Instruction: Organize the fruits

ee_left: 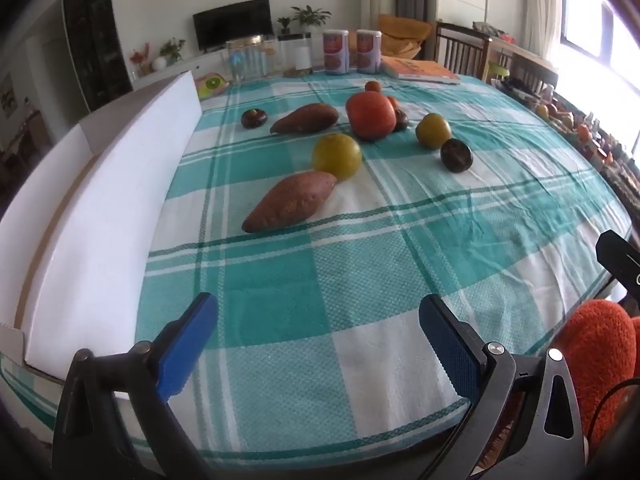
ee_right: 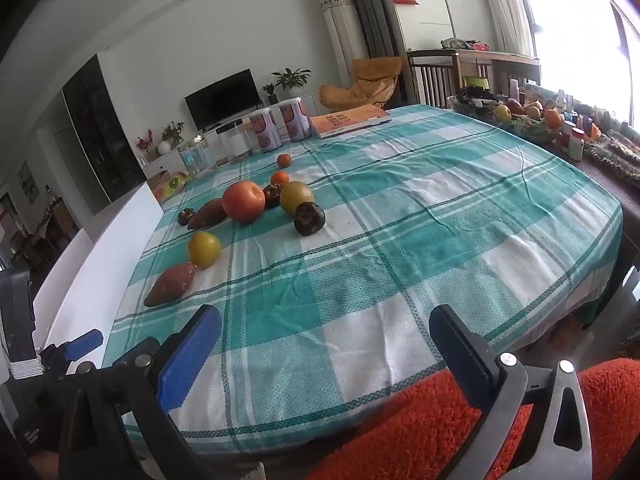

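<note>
Brown near sweet potato (ee_left: 290,201) lies diagonally, pointed tip toward white box (ee_left: 112,184)

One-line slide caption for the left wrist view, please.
Open left tool hovers over the checked tablecloth, facing sweet potatoes, yellow fruits and a large red fruit.

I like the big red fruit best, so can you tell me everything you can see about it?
The big red fruit is round, smooth and orange-red, the largest piece in the pile. It sits on the checked tablecloth near the middle of the group. A small dark fruit is tucked against its side, and a sweet potato lies just beside it. Neither gripper is near it.
</note>
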### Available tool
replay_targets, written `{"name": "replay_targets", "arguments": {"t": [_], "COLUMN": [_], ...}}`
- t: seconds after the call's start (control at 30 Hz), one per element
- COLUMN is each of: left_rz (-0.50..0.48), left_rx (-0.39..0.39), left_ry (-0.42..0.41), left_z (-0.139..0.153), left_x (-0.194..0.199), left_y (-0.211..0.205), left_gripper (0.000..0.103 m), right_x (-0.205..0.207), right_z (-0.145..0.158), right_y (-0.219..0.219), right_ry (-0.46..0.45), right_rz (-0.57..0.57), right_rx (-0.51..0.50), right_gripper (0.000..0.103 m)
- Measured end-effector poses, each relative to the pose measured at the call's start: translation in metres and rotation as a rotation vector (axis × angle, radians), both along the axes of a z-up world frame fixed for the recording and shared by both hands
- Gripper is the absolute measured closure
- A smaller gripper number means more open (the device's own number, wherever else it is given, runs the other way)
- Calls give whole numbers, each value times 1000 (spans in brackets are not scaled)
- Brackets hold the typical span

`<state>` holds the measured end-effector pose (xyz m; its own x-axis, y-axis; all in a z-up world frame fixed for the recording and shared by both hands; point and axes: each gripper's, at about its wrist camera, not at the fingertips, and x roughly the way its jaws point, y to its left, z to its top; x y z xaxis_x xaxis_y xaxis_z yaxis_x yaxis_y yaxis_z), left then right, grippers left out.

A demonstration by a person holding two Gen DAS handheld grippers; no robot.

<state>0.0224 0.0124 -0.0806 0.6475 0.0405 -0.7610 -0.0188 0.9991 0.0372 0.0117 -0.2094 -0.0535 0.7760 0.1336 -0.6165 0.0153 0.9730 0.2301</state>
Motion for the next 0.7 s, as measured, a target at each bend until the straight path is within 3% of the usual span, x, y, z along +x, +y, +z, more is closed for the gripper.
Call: {"name": "replay_targets", "arguments": {"t": [0.47,0.7], "left_rz": [6,12], "left_rx": [-40,-54], "left_ry": [135,144], "left_z": [-39,-41], "left_x": [14,14], "left_y": [5,6], "left_gripper": [2,2], "right_x": [3,5], "right_z": [-5,-8], "right_y": [13,8], "right_ry": [46,27], "right_rz": [9,7], "right_rx": [-48,-36], "right_gripper": [0,0]}}
